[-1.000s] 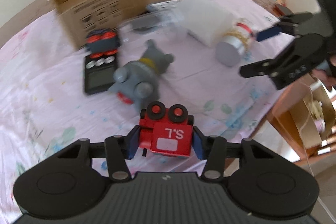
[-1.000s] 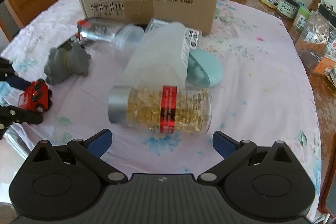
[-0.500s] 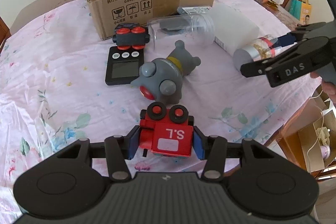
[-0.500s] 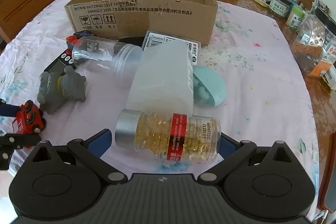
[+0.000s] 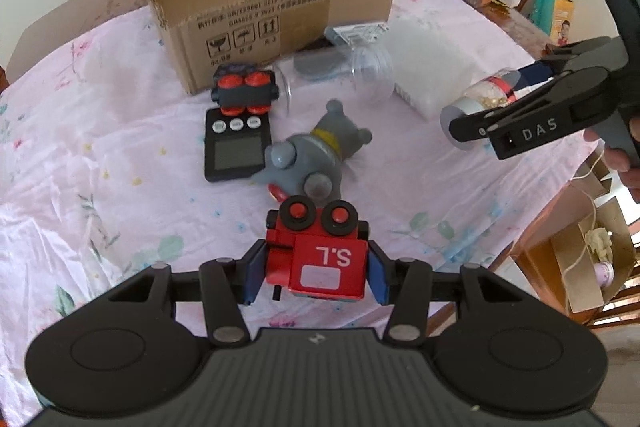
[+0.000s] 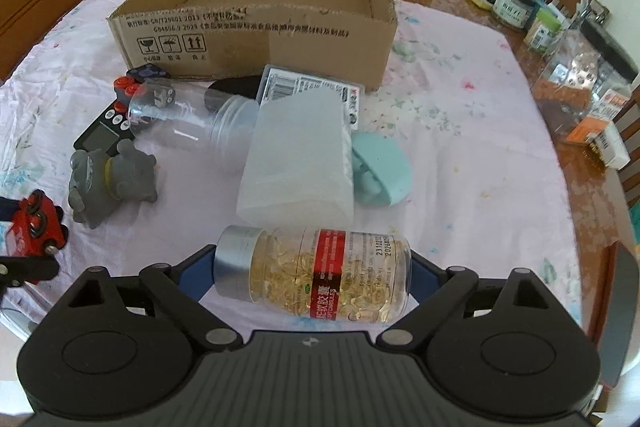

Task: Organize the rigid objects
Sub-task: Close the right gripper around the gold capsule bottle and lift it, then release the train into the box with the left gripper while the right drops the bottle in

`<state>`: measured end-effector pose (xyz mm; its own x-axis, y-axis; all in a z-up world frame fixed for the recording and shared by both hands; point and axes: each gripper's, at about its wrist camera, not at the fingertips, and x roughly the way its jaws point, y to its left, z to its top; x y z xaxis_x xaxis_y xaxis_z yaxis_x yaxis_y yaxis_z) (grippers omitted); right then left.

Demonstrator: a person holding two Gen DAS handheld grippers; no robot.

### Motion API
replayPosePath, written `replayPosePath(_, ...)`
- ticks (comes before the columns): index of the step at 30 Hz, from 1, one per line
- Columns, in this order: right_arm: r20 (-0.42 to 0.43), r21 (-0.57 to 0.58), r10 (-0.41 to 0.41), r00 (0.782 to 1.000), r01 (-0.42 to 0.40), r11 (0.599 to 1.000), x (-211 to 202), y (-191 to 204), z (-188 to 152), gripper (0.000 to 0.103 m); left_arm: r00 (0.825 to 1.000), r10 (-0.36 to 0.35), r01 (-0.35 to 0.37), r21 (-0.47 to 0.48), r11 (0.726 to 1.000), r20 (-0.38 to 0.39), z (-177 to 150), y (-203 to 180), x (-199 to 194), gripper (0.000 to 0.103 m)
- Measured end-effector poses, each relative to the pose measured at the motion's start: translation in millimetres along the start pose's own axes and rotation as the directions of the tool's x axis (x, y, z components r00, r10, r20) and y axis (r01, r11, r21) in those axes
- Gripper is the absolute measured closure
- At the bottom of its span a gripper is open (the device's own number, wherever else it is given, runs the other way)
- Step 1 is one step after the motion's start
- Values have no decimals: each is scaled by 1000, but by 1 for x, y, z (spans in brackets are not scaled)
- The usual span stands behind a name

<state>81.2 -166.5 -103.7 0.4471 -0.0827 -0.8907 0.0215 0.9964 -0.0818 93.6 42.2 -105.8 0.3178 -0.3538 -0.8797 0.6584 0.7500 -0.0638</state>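
My left gripper (image 5: 316, 271) is shut on a red toy train (image 5: 320, 251) marked "S.L" and holds it above the table's near edge; the train also shows in the right wrist view (image 6: 38, 223). My right gripper (image 6: 312, 271) is shut on a clear bottle of yellow capsules (image 6: 316, 275) with a silver cap, held lengthwise between the blue pads and lifted off the cloth. The bottle also shows in the left wrist view (image 5: 480, 99). An open cardboard box (image 6: 256, 35) stands at the back of the table, and it looks empty.
On the pink tablecloth lie a grey elephant toy (image 5: 316, 155), a black digital timer (image 5: 236, 147), a dark toy car (image 5: 244, 91), a clear empty jar (image 6: 192, 115), a frosted white container (image 6: 300, 163) and a teal round case (image 6: 380, 167). Jars and packets (image 6: 580, 75) crowd the far right. Chairs stand behind.
My right gripper has closed on the capsule bottle and lifted it off the cloth. My left gripper has kept the red train and swung to face the box.
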Motion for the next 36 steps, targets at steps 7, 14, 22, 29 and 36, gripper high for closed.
replayPosePath(7, 39, -59, 36, 999, -34, 998, -34, 1, 16, 6, 999, 19, -22, 66, 998, 38, 26, 6, -30, 53)
replayPosePath(14, 97, -118, 95, 991, -83, 990, -56, -3, 54, 6, 989, 69, -74, 35, 997, 132, 75, 20, -50, 53)
replayPosePath(22, 175, -168, 157, 972, -128, 978, -52, -22, 109, 6, 963, 165, -154, -66, 986, 212, 147, 40, -36, 53)
replayPosePath(29, 223, -183, 194, 955, -155, 971, -39, -39, 153, 6, 958, 220, -202, -110, 973, 183, 198, 59, 5, 53)
replayPosePath(36, 232, -212, 218, 948, -169, 962, -24, -49, 174, 6, 948, 278, -257, -146, 955, 153, 236, 78, 43, 53)
